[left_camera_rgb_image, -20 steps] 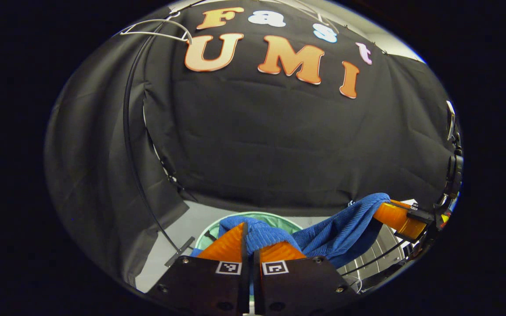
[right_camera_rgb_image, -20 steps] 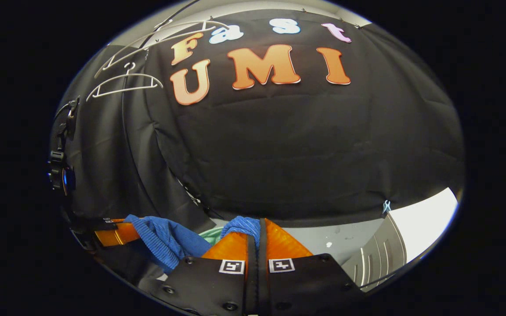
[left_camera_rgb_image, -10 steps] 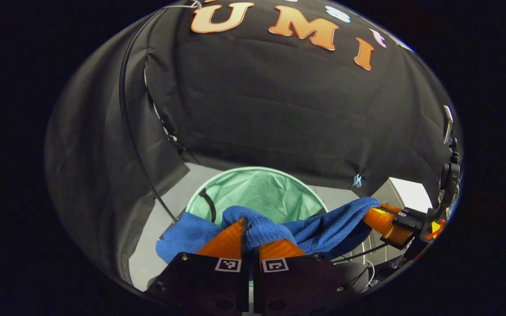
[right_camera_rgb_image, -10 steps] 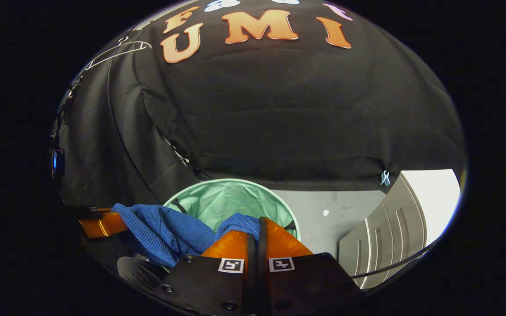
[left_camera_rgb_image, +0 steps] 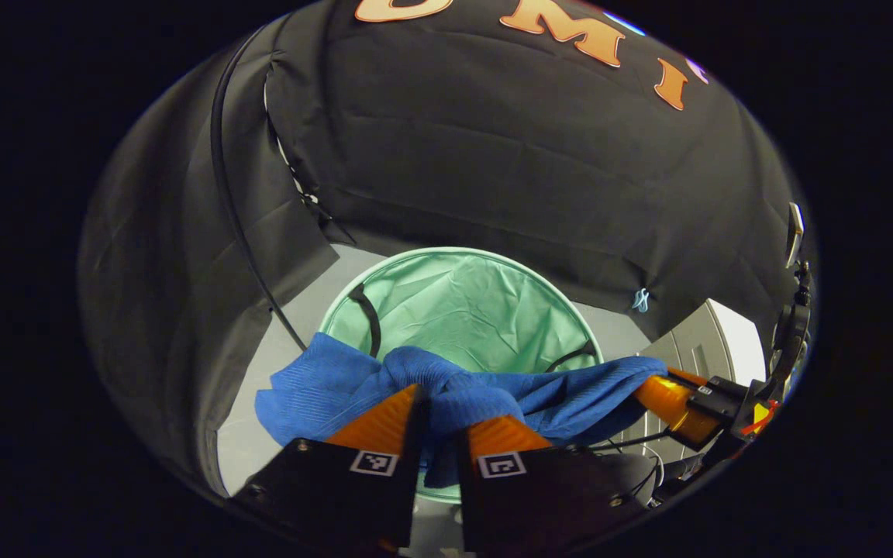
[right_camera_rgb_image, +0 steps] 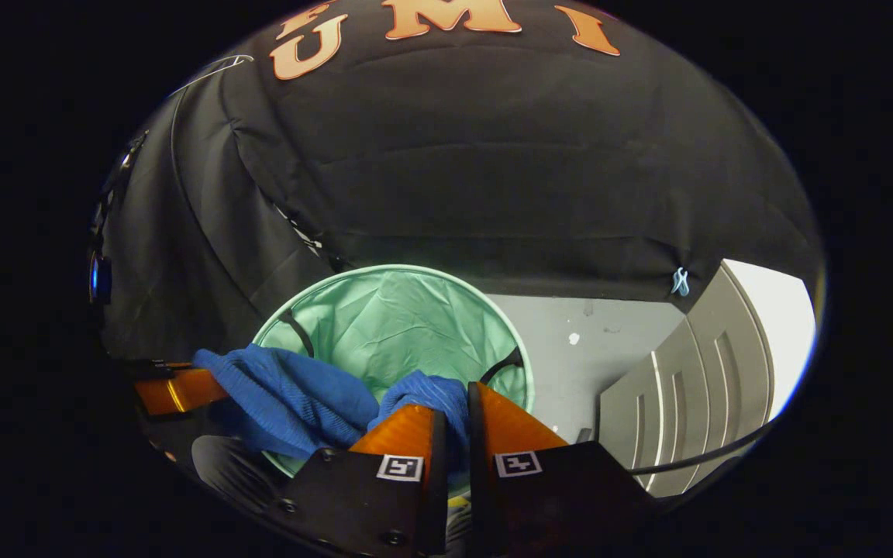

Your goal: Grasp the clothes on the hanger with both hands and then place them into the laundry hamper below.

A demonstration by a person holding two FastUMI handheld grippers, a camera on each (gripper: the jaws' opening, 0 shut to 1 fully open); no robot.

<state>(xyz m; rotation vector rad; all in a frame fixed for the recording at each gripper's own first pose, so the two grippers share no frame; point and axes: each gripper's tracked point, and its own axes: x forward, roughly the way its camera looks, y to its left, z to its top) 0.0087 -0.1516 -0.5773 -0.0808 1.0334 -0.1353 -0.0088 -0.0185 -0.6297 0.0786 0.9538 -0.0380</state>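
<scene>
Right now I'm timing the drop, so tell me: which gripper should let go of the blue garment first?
Left, marginally. The left gripper holds the blue garment over the green hamper, its jaws already parting. The right gripper sits nearer the rim.

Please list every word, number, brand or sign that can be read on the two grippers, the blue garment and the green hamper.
Left gripper: no words; its square coded markers carry a black-and-white pattern, not letters.
Right gripper: the same kind of coded markers, no letters.
Blue garment: no label or print visible.
Green hamper: no print visible.
</scene>
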